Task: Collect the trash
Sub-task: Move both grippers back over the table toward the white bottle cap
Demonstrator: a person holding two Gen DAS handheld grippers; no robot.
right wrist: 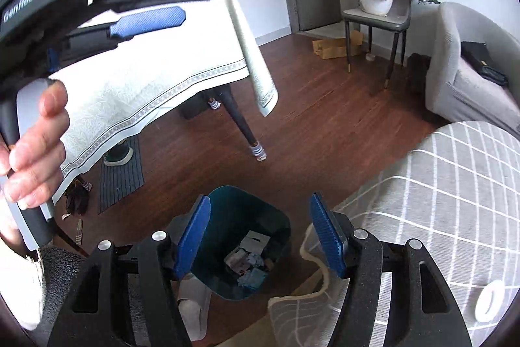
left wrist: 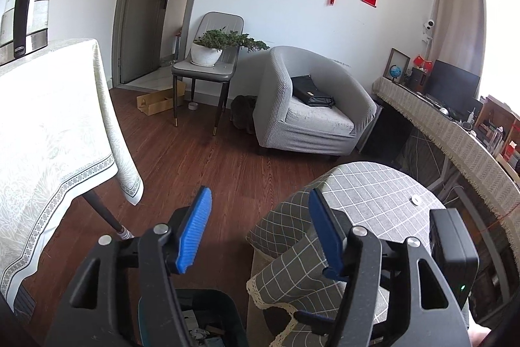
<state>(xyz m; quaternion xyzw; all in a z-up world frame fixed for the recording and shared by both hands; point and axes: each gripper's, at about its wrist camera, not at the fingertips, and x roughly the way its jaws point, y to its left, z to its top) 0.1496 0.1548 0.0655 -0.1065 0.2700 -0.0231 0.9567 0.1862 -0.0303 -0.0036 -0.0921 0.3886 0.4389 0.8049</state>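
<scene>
A dark teal trash bin [right wrist: 276, 223] stands on the wooden floor beside a checked-cloth table [right wrist: 438, 184]. Crumpled paper and wrappers [right wrist: 248, 262] lie in its bottom. My right gripper [right wrist: 260, 197] hangs above the bin, open, with nothing between its blue pads. My left gripper [left wrist: 259, 191] is also open and empty, pointing over the floor and the edge of the checked cloth [left wrist: 373, 200]. The bin's rim [left wrist: 224, 298] shows below it. In the right wrist view a hand [right wrist: 35, 152] holds the left gripper at upper left, one blue pad [right wrist: 149, 18] showing.
A small white round thing [right wrist: 490, 300] [left wrist: 416, 200] lies on the checked cloth. A table with a pale cloth [left wrist: 48, 126] and a kettle [left wrist: 26, 5] stands left. A grey armchair [left wrist: 312, 106], a chair with a plant [left wrist: 208, 54] and a cardboard piece [left wrist: 156, 103] lie beyond.
</scene>
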